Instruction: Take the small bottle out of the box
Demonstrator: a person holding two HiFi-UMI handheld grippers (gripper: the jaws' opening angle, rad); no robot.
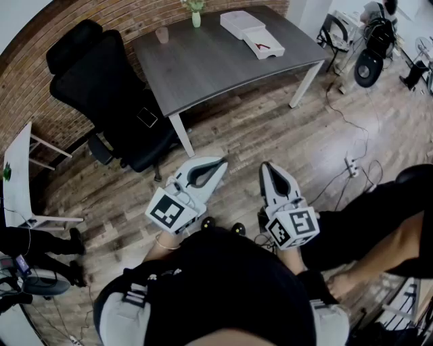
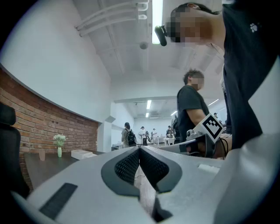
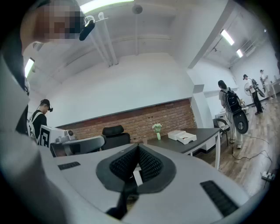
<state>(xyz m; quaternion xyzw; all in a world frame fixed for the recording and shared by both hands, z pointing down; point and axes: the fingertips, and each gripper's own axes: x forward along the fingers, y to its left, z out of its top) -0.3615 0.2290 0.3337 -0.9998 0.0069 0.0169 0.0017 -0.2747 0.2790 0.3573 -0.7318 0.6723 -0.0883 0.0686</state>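
An open white box (image 1: 264,45) lies on the far right part of the dark grey table (image 1: 203,67), with its lid (image 1: 237,21) beside it. Something red shows inside; I cannot make out a small bottle. The box (image 3: 184,137) also shows in the right gripper view, and far off in the left gripper view, box (image 2: 82,153). My left gripper (image 1: 221,163) and right gripper (image 1: 266,166) are held side by side close to the body, above the wooden floor and well short of the table. Both have their jaws shut with nothing between them, left gripper (image 2: 140,148), right gripper (image 3: 138,146).
A small vase of flowers (image 1: 195,15) and a cup (image 1: 162,34) stand at the table's far edge. A black office chair (image 1: 101,88) sits left of the table. Cables and a power strip (image 1: 350,164) lie on the floor at right. People stand in the background.
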